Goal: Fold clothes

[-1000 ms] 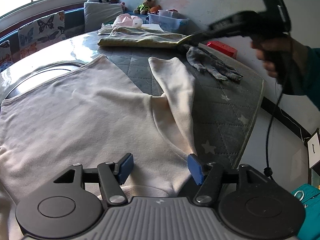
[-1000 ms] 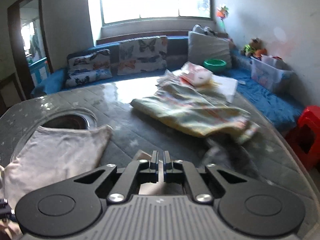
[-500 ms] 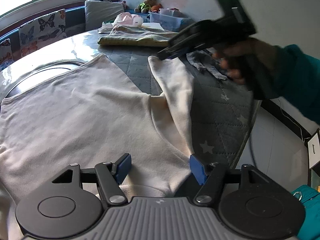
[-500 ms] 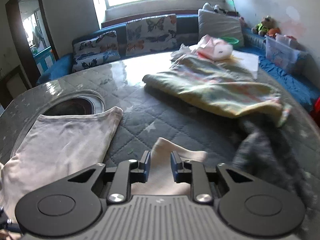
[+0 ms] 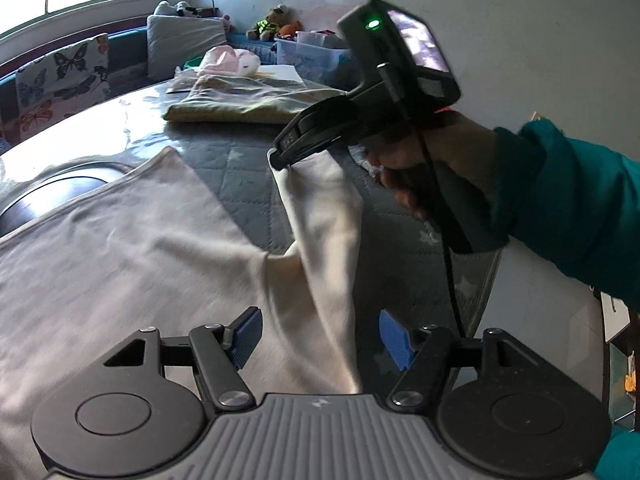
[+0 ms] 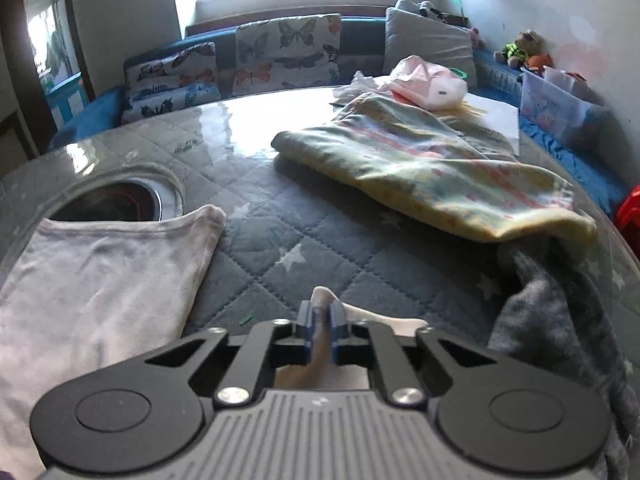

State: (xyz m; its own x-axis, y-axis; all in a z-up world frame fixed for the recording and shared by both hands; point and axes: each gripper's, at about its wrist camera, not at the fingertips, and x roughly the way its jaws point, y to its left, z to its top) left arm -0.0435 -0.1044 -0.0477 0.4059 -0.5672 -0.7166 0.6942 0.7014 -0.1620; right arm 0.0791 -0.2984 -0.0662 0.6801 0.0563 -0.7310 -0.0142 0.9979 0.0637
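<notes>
The cream shirt (image 5: 132,248) is spread flat across the quilted mat (image 6: 304,232) on the desk (image 6: 224,120), hem end toward the round opening (image 6: 116,200) in the top. One sleeve (image 5: 324,216) is laid out toward the far side, and its cuff is pinched in the right tool (image 6: 319,322): in the right wrist view a tongue of pale fabric is seen squeezed between the blue pads (image 6: 304,328), jaws nearly together. From the left wrist view the same tool (image 5: 276,160) is seen clamped on the cuff tip, which is raised slightly off the mat.

The left tool (image 5: 320,338) is released, its blue pads (image 5: 246,336) spread wide, and it is held over the shoulder area near where the sleeve joins the body. Nothing is gripped there; whether the pads touch the cloth cannot be told.

The step in hand is judged to be the sleeve fold: cuff taken, sleeve about to be carried inward across the body. What is called for next is a sweep of the cuff toward the shirt's middle, with the shoulder seam kept from sliding, perhaps pinned by the open tool. The fold looks early; the body is not yet folded.

A yellow patterned cloth (image 6: 432,168) and a dark grey garment (image 6: 560,320) are waiting just beyond on the right, near enough that the grey one might be snagged.
</notes>
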